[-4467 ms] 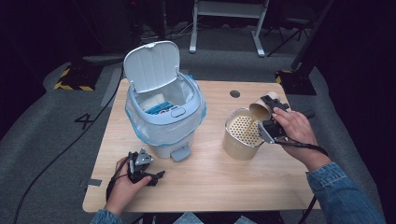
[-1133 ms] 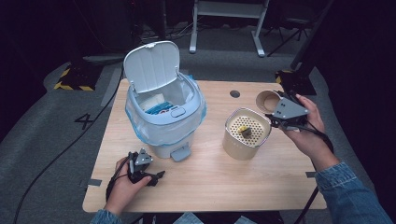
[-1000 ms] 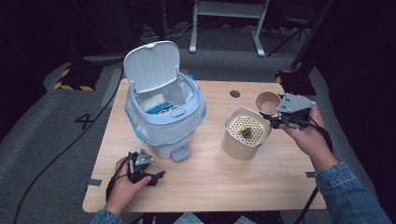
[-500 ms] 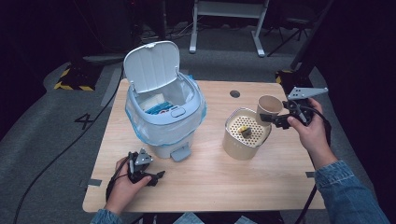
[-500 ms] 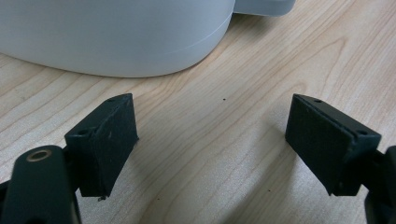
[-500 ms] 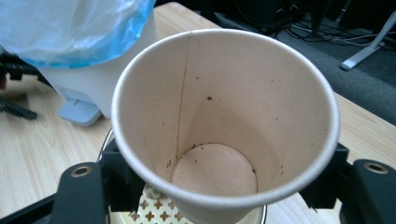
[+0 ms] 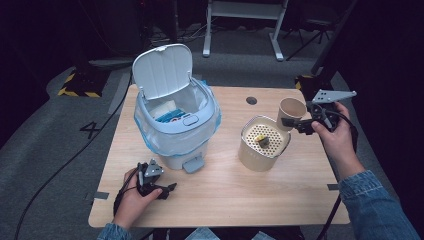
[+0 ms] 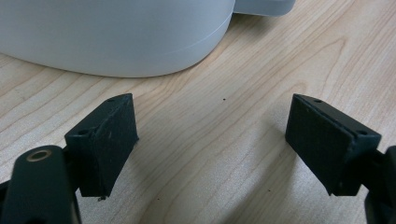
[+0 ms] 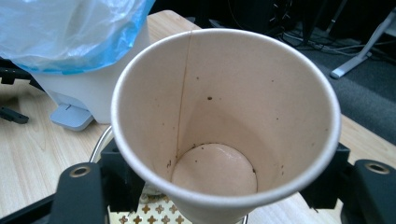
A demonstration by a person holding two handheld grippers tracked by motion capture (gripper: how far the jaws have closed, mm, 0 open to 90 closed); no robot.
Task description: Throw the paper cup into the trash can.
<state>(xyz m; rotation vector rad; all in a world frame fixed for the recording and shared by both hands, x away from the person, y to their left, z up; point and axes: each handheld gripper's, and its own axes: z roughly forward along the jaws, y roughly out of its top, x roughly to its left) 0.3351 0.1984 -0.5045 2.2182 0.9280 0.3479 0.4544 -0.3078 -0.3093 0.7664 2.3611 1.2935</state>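
Observation:
My right gripper [image 7: 295,122] is shut on a brown paper cup [image 7: 292,107], held upright just right of a cream canister [image 7: 252,157] with a perforated top. A small yellowish lump [image 7: 260,140] lies on that top. In the right gripper view the cup [image 9: 224,107] is empty, with brown stains, and a jaw stands on either side. A white pedal bin [image 7: 175,125] with its lid up and a blue liner stands at the left. My left gripper [image 7: 169,188] rests open on the table in front of the bin, with nothing between its pads [image 8: 107,140].
The bin's foot pedal [image 7: 192,164] juts toward the table's front. A round cable hole [image 7: 251,100] sits near the wooden table's [image 7: 225,200] far edge. A white stand [image 7: 245,15] is on the floor behind. A cable trails off the table's left front corner.
My right gripper has carried the cup from over the canister to the right and set it upright. The left hand has not moved.

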